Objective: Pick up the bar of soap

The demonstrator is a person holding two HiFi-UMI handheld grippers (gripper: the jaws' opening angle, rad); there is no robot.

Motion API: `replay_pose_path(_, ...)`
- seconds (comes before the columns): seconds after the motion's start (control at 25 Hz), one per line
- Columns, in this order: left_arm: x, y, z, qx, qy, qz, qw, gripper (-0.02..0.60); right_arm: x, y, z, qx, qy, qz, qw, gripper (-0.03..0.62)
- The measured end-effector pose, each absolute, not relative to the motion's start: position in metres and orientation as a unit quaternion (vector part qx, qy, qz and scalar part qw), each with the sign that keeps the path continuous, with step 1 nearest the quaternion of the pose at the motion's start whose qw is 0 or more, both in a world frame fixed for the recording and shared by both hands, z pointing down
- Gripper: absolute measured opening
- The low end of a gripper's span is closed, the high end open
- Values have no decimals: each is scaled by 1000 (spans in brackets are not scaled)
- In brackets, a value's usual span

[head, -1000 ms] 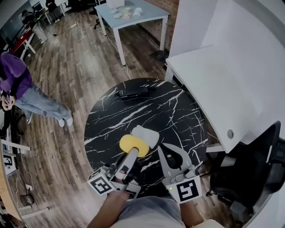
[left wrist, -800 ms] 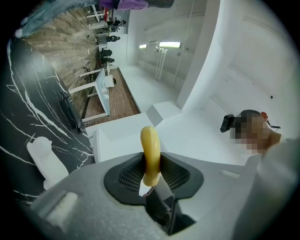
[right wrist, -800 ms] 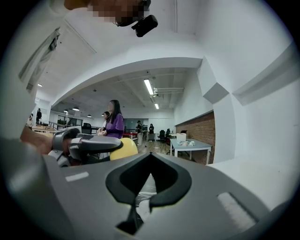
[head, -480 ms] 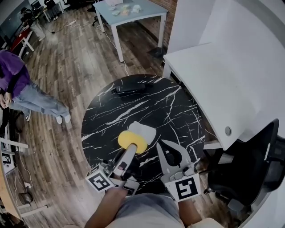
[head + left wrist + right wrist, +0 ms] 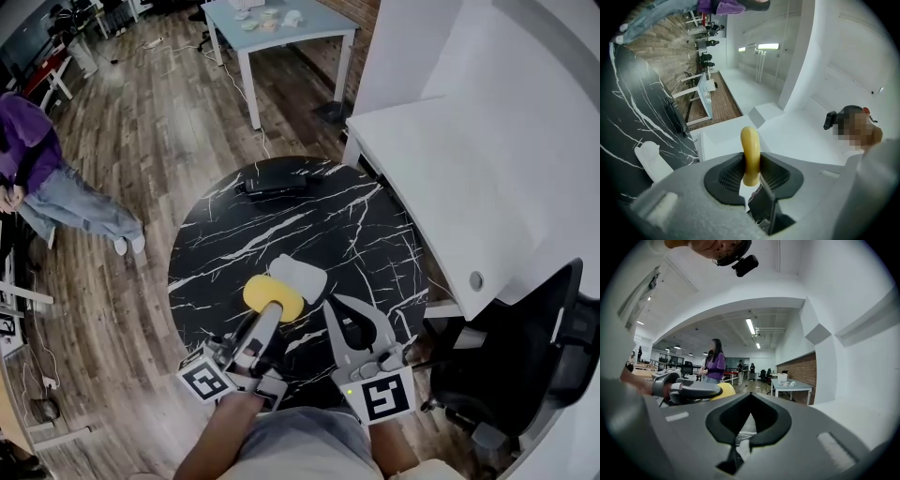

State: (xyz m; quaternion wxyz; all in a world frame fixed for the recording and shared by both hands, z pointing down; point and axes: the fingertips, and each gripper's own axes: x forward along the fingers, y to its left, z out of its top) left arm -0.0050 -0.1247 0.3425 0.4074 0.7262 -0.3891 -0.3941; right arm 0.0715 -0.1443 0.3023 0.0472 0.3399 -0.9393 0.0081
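The yellow bar of soap (image 5: pixel 273 297) is up off the black marble table (image 5: pixel 281 220), and my left gripper (image 5: pixel 267 315) is shut on it. In the left gripper view the soap (image 5: pixel 750 147) stands edge-on between the two pads. A white soap dish (image 5: pixel 299 275) lies on the table just beyond the soap, and it shows at the lower left of the left gripper view as a white dish (image 5: pixel 650 160). My right gripper (image 5: pixel 352 315) hovers to the right of the soap, open and holding nothing. Through its gap in the right gripper view (image 5: pixel 744 431) only the table shows.
A flat black device (image 5: pixel 277 183) lies at the table's far edge. A white desk (image 5: pixel 450 178) stands close on the right, with a black chair (image 5: pixel 530 361) below it. A person in purple (image 5: pixel 33 173) stands on the wood floor at the left, and a light table (image 5: pixel 281 33) is farther back.
The left gripper keeps its hold on the soap throughout. Both grippers and the table have slid slightly left and up in the head view; the right gripper stays open.
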Motion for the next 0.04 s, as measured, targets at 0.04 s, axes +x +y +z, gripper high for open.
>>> replay_pose_path(0.04,-5,-125,343,726,-389,-395,408,100,71,-144,303,340,-939,8,49,0)
